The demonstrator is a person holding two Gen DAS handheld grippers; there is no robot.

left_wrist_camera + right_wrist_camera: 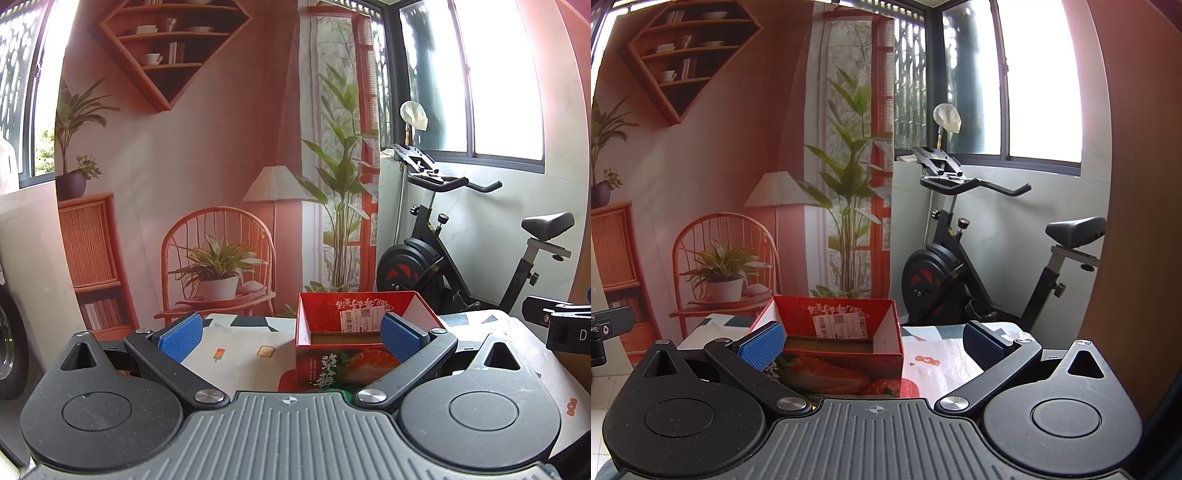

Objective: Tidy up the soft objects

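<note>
Left gripper (291, 334) & right gripper (873, 343) both spread wide, holding nothing (red box (886, 345) just ahead).

Exercise bike (461, 254) at right under window (498, 74). Printed backdrop (184, 166) fills left and centre: shelf, lamp, chair, plants. Patterned tabletop (240, 354) low in frame.

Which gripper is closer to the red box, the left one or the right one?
Hard to call; probably left. Both the left gripper and the right gripper are open and empty, facing the red box. In the left view it looks slightly larger. No soft object is visible.
</note>
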